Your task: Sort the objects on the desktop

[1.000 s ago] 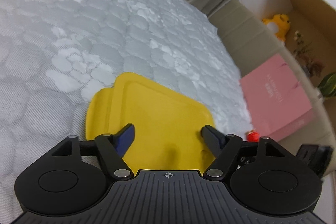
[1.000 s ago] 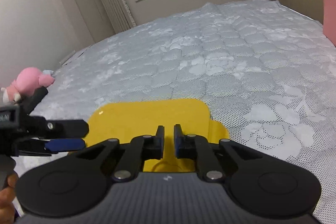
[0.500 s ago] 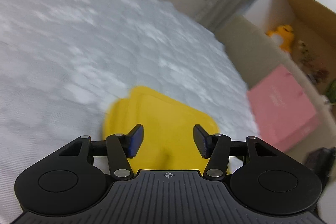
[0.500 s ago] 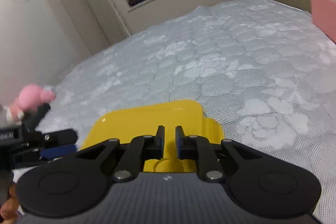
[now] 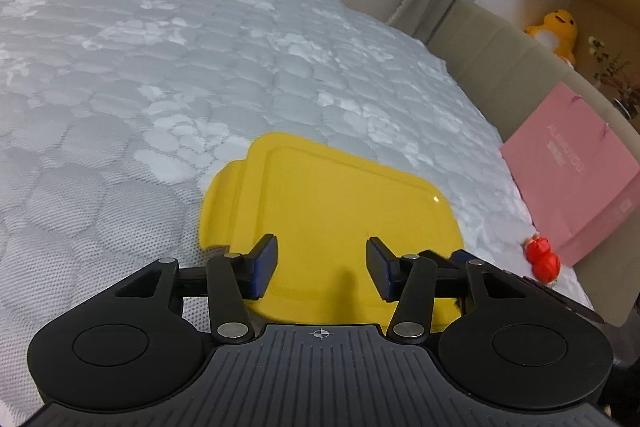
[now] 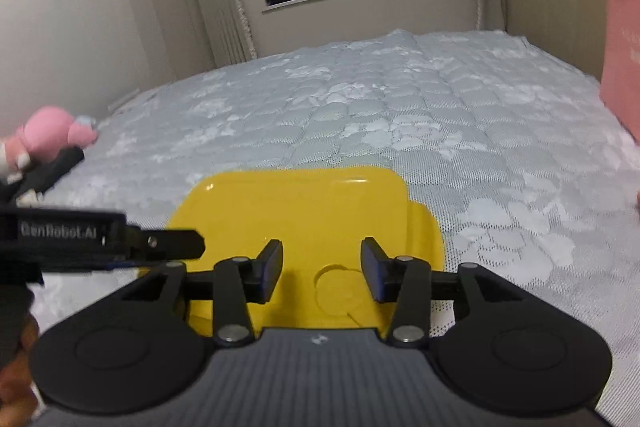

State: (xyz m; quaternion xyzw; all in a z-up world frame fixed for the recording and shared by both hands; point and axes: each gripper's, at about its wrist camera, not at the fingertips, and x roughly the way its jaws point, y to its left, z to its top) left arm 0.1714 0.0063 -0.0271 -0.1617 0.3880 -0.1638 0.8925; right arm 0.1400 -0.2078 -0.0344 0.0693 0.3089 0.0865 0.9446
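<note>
While both tongs hover over the yellow tray (image 5: 336, 203), left tongs (image 5: 322, 267) closing, right tongs (image 6: 322, 269) opening, both empty, bare bed (image 5: 160, 67) stretches beyond its far edge.

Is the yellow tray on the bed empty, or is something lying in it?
Empty: the yellow tray shows only bare yellow surface in both views.

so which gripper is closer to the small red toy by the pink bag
Right. The red toy lies on the right gripper side of the yellow tray; the left gripper reaches over the tray's opposite edge.
</note>
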